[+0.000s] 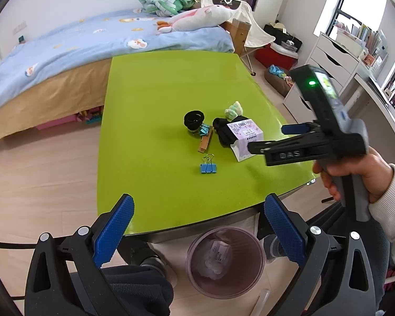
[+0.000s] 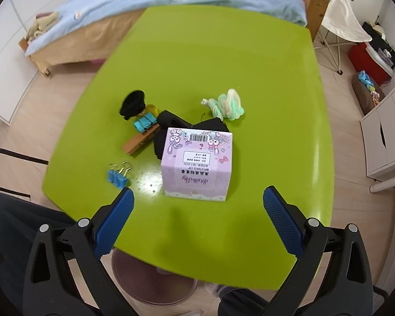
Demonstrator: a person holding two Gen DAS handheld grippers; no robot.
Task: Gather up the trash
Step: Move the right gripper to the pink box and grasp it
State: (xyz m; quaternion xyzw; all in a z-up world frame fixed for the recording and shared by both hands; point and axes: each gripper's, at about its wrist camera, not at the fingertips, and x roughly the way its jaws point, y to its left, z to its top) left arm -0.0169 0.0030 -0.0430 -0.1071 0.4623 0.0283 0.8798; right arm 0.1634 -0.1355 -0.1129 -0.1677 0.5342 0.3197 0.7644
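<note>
1. The pink printed carton, judged the likeliest trash here, is found standing near the middle of the green table, with its barcoded face turned up and a black cloth item touching its far side.
2. The right gripper is held just short of the carton; its blue-padded fingers are spread wide, nothing is held between them, and the carton is framed by the gap.
3. The left gripper is held over the table's near edge, equally wide apart and empty, with a translucent purple bin seen below it on the floor; some clear wrapping is already lying inside.
4. Other small things are scattered beside the carton: a blue binder clip near its left corner, a wooden clothespin, a second clip, a black scrunchie and a pastel scrunchie.
5. The carton could be crushed or squeezed out sideways if it is closed on too hard or off-centre, since it looks light and probably hollow.
6. The black cloth could be dragged along if the fingers are pushed too far past the carton.
7. The binder clip could be knocked off the table by the left finger on approach.
8. The bin could be missed if the carton is released before it is carried clear of the table's edge.
</note>
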